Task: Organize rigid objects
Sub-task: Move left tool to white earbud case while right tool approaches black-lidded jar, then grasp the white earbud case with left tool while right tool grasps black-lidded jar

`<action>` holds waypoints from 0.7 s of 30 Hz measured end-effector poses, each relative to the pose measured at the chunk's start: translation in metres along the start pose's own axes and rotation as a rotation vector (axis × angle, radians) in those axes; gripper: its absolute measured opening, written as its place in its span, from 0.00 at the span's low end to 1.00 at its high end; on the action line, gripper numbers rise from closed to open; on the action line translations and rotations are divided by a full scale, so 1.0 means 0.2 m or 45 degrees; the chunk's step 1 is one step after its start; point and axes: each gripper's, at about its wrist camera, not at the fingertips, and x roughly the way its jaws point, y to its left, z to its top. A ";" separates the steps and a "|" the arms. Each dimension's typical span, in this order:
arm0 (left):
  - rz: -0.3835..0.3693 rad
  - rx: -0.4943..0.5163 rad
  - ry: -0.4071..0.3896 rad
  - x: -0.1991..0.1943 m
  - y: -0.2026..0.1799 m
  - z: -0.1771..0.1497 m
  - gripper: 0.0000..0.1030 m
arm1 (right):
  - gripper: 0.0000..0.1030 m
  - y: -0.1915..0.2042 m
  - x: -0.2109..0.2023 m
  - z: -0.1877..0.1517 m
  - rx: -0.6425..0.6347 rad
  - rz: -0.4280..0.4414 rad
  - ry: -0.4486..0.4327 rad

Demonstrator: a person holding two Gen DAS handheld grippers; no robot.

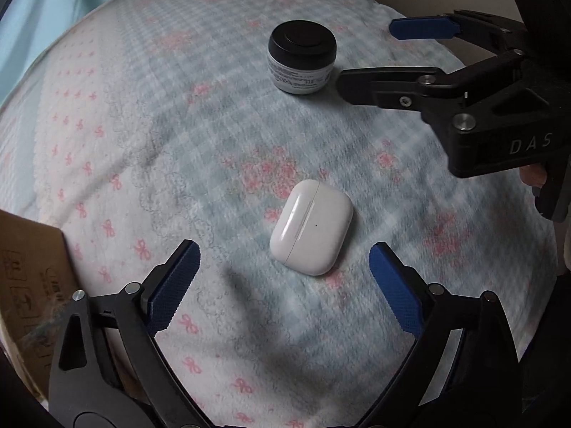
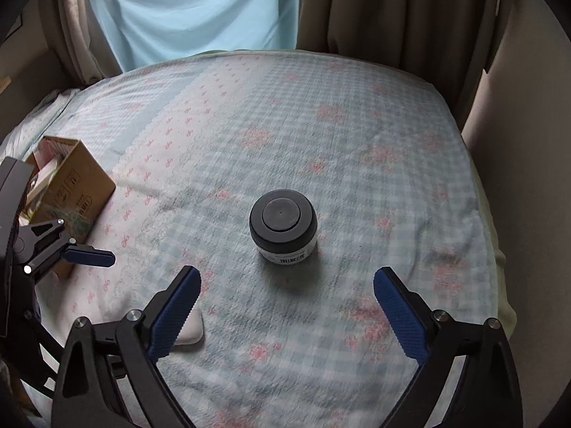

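While both grippers hover above the bed cover [image 2: 357, 125], none of them holds anything. The landmark is the small jar [image 2: 283, 230] with a dark lid and a white labelled body, which stands upright on the checked blue cover with pink bows.

The right gripper [image 2: 287, 287] has its blue-padded fingers spread wide; the jar stands just beyond the gap between them, not touched. From the left wrist view the same gripper [image 1: 364, 55] comes in just beside the jar [image 1: 302, 59], one finger at each side of its right flank, near but apart from it.

The left gripper [image 1: 283, 260] is also released, fingers wide apart. The white earbud case [image 1: 311, 226] lies flat on the cover, closed, well on the near side of the jar, between the left fingertips and slightly ahead of them.

To the left of the jar, well apart, stands an open cardboard box [image 2: 76, 182] with some items inside that I cannot identify. Behind the jar, past the bed edge, hang a light blue cloth [image 2: 200, 10] and brown curtains [image 2: 392, 14].
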 end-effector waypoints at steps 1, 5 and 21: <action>-0.002 0.016 0.004 0.03 -0.01 0.01 0.89 | 0.94 0.00 0.04 -0.01 -0.027 0.013 -0.003; -0.008 0.072 0.008 0.12 -0.05 0.03 0.82 | 0.84 0.01 0.17 -0.01 -0.128 0.041 -0.017; -0.001 0.188 -0.067 0.13 -0.13 0.02 0.55 | 0.65 -0.03 0.34 0.05 -0.181 0.107 -0.086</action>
